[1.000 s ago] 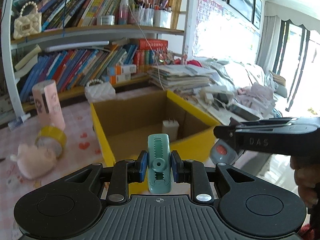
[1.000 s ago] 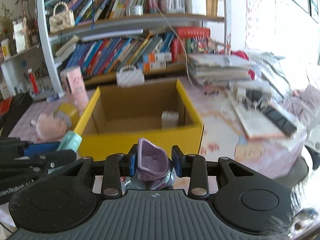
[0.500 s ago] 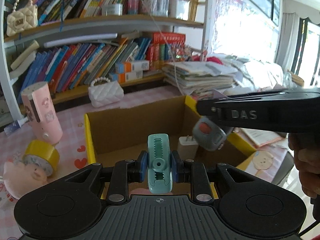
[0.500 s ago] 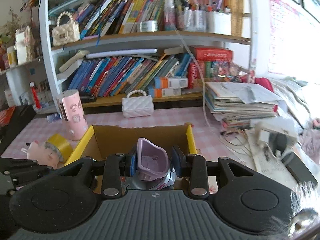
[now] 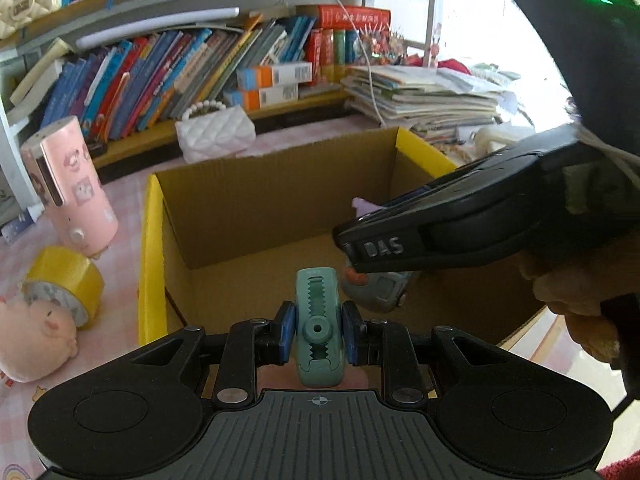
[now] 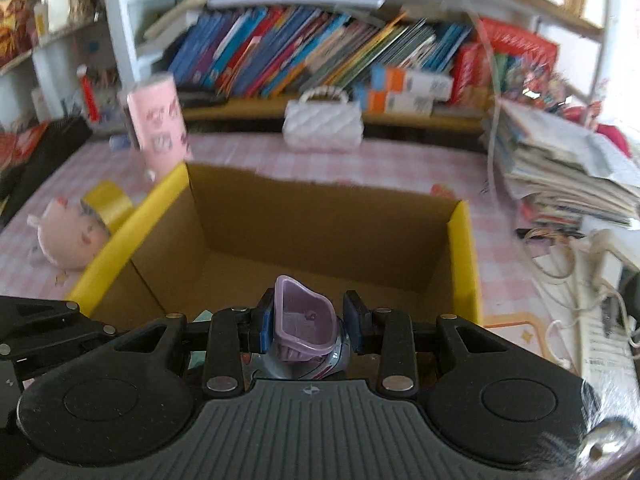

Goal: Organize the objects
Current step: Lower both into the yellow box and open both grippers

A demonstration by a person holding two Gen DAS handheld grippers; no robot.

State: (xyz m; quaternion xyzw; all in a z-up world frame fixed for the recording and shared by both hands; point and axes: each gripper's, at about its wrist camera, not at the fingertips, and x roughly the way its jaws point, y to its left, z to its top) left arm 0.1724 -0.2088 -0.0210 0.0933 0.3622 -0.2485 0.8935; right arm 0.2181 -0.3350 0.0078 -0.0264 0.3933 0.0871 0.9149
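Bookshelves point(image 5: 168, 76) back my pink table point(image 6: 248, 156); 1 cardboard box point(image 5: 280, 200), my 2 grippers' jaws clamping 1 teal clip point(image 5: 318, 328) and 1 purple toy point(image 6: 306, 328).

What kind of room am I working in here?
Probably a home study or living room: a bookshelf packed with books, a paper stack, and a pink checked tablecloth under the box.

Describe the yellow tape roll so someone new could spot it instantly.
Find the open cardboard box with yellow rims on the pink checked table. Just left of it, the tape roll lies between a tall pink cylinder and a pink plush pig. It's the only yellow ring.
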